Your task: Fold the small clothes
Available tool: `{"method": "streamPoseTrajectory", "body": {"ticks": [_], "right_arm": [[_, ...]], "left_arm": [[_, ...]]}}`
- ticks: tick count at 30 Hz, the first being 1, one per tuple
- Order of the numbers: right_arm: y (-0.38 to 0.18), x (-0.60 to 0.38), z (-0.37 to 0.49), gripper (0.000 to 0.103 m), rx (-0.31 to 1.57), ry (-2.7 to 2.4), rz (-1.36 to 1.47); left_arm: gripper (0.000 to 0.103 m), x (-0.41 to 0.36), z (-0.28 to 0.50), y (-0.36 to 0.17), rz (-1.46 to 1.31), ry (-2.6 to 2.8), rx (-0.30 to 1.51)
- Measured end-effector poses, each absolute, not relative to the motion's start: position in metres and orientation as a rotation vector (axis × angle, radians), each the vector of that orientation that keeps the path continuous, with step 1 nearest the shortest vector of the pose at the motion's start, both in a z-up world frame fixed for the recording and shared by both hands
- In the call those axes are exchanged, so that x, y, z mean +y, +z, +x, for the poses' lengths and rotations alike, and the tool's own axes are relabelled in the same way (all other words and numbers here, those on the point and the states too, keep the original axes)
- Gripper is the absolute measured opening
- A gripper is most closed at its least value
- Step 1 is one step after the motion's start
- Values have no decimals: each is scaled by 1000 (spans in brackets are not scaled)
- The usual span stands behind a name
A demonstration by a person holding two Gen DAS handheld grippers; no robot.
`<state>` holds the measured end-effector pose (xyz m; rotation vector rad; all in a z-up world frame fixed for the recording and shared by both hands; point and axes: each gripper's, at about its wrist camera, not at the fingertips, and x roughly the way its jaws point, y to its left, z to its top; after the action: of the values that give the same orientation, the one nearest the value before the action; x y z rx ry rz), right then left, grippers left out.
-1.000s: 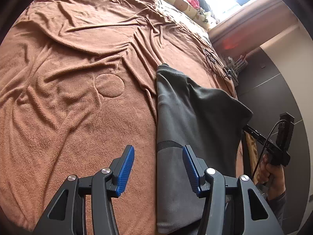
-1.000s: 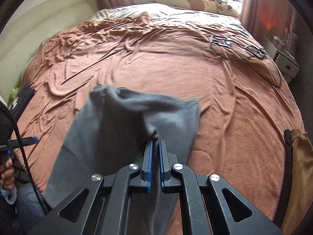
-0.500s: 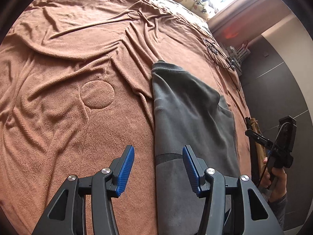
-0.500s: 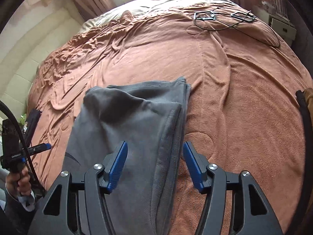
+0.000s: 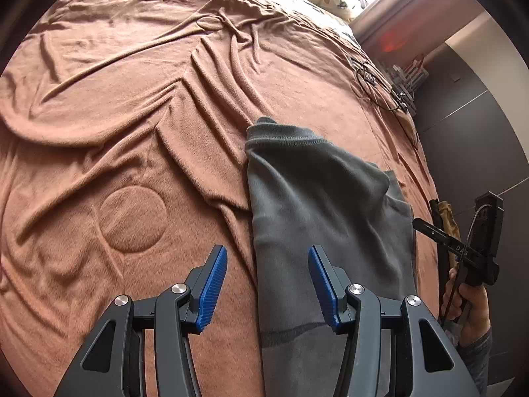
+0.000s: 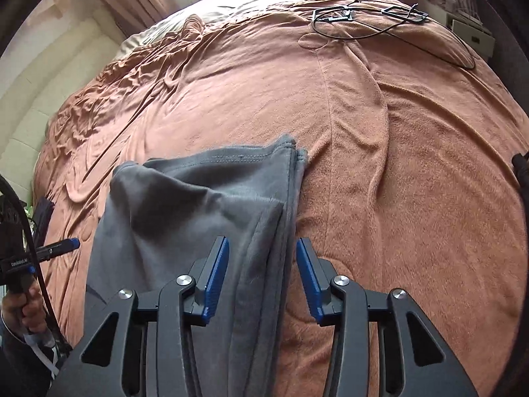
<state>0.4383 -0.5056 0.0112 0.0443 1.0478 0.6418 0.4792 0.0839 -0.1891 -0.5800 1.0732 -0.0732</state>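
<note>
1. Brown blanket [image 6: 413,198] covers the whole bed, creased, with cables [image 6: 380,23] lying near its far edge and pillows beyond.

2. On it lies the grey garment [image 6: 198,205], laid flat near the bed's near edge, its stitched hem pointing toward the far edge and its folded layers stacked along one long side.

3. A second ago the right gripper [image 6: 261,274] was pinched shut on a raised bunch of this cloth; it has since let go, and the cloth has dropped into a doubled panel. Its jaws are now closing again, spread on either side of the folded edge, with the cloth between them but the pads not pressing on it.

4. Left gripper [image 5: 267,284] stands half spread and holds nothing; one blue pad is over the blanket, the other over the garment's long edge. It has slid along that edge since a second ago.

5. My reading: one lengthwise fold is done. Both grippers look placed for a fresh grip near the near end, probably for a crosswise fold toward the hem.

6. Risk: the stacked layers could slip apart if only the top one gets pinched.
</note>
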Motion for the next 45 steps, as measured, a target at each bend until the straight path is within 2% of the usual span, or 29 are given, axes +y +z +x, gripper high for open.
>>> {"method": "streamPoseTrajectory", "body": {"ticks": [6, 16, 17, 20, 25, 28, 29, 31, 32, 33, 40, 42, 45], "right_arm": [[9, -490, 447, 5, 1044, 629, -18], [28, -503, 435, 1, 944, 628, -23], [29, -504, 435, 1, 936, 626, -23], [25, -505, 437, 1, 935, 627, -22], [4, -505, 448, 2, 986, 604, -15], [-3, -505, 449, 4, 1039, 596, -8], [-2, -508, 447, 7, 1049, 602, 9], [1, -514, 445, 22, 1067, 624, 53], [2, -517, 443, 43, 1073, 631, 71], [3, -521, 441, 59, 1075, 634, 86], [-8, -543, 416, 59, 1117, 686, 144], [-11, -547, 407, 46, 1136, 694, 147], [-15, -552, 392, 44, 1167, 716, 164]], "left_arm": [[53, 90, 522, -200, -556, -45, 1093], [53, 96, 575, -222, -526, 0, 1140], [50, 96, 580, -222, -518, 2, 1139], [26, 93, 589, -224, -486, 12, 1141], [22, 97, 597, -224, -500, 26, 1128], [29, 96, 593, -222, -500, 4, 1152], [35, 97, 590, -221, -514, -5, 1159], [43, 98, 582, -219, -534, -22, 1164], [47, 98, 576, -218, -538, -31, 1169], [47, 97, 572, -217, -538, -38, 1175], [47, 85, 531, -219, -522, -108, 1234], [47, 81, 518, -220, -514, -125, 1246], [47, 75, 498, -222, -500, -145, 1266]]}}
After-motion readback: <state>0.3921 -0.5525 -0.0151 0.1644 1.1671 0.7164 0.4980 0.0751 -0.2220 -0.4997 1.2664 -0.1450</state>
